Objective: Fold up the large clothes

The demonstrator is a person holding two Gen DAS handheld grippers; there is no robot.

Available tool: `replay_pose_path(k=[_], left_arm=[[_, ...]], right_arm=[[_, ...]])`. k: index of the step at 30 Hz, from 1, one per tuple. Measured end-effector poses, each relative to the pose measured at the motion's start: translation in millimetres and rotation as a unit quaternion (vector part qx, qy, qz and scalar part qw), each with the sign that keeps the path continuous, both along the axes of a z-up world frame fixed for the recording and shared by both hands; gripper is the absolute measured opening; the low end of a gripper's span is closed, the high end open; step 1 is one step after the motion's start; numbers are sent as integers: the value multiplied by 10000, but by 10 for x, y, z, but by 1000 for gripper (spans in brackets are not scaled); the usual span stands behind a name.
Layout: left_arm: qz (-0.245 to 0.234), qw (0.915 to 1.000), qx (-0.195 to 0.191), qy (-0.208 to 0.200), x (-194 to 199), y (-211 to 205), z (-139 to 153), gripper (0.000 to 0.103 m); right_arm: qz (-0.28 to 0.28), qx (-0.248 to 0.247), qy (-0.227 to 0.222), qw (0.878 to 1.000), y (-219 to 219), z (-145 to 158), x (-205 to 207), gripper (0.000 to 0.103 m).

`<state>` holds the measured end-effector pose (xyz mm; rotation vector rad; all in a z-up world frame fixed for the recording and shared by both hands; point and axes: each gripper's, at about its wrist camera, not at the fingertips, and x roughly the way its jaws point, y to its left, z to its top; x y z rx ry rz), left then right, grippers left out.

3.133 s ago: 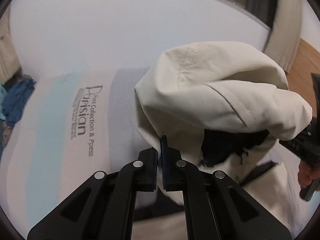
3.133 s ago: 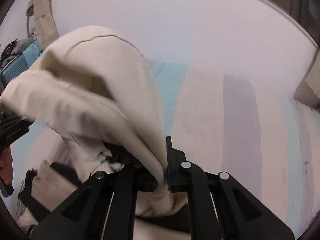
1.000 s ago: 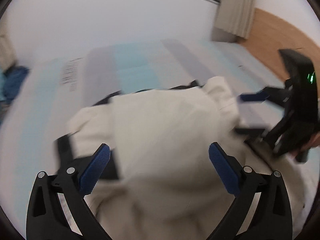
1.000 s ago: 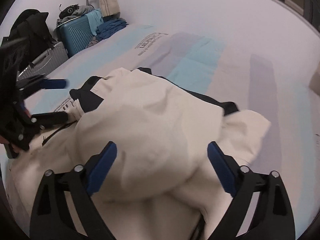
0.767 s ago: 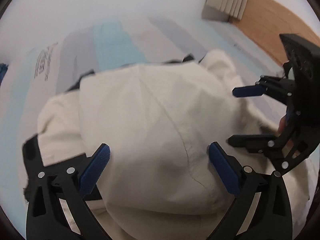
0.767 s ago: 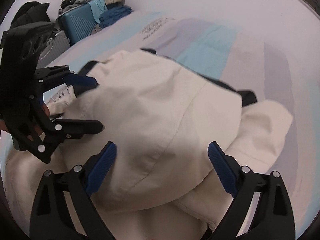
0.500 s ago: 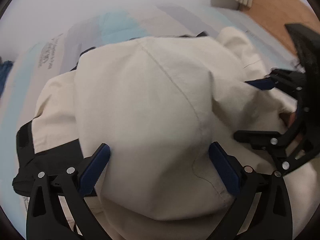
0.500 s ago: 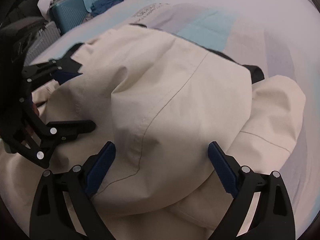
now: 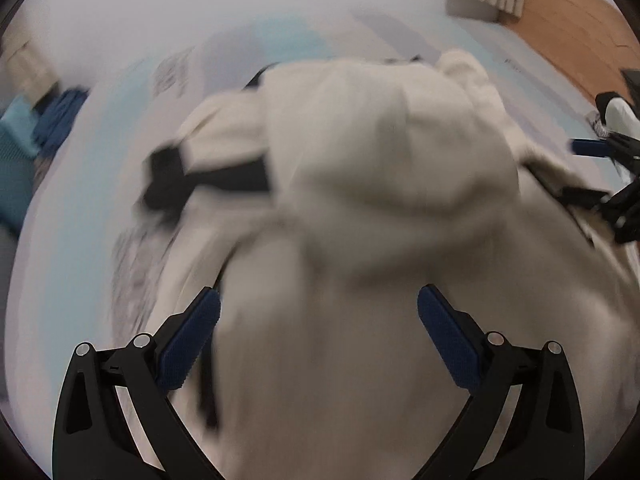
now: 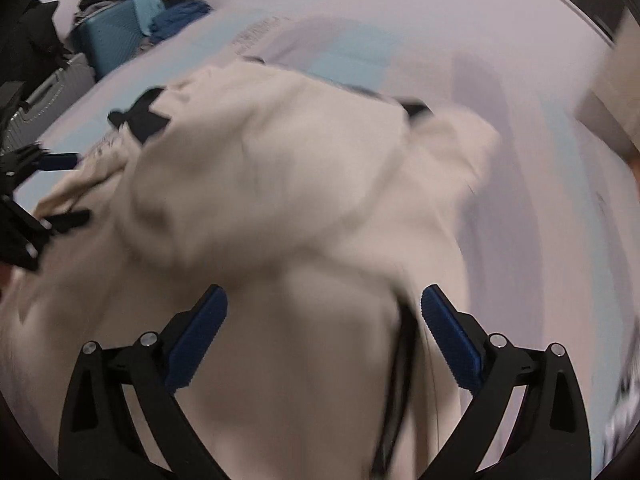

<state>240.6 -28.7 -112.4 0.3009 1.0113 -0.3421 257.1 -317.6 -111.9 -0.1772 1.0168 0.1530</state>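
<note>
A large cream jacket with black trim (image 9: 384, 168) lies bunched on the striped mattress (image 9: 80, 220); it also shows in the right wrist view (image 10: 280, 168). My left gripper (image 9: 319, 320) is open and empty just above the jacket's near part. My right gripper (image 10: 324, 320) is open and empty above the same garment. Each gripper shows at the edge of the other's view, the right one (image 9: 596, 168) and the left one (image 10: 44, 188), both open. Both views are motion-blurred.
The mattress has pale blue, grey and cream stripes with printed lettering (image 10: 256, 32). A teal suitcase with clothes on it (image 10: 116, 28) and a grey case (image 10: 52, 92) stand beyond the far left side. Wooden floor (image 9: 580, 24) lies to the right.
Both grippers let go of the jacket and opened wide; the folded part dropped onto the garment. Since half a second ago both grippers have pulled back and apart.
</note>
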Motion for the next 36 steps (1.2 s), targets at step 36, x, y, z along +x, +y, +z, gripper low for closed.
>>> replay_pose_path(k=[36], left_arm=[[1239,9693,108,2122,-1611,1682,-397,81]], right_arm=[[-1503,688,2199,9614,-992,-712,-1811,94]])
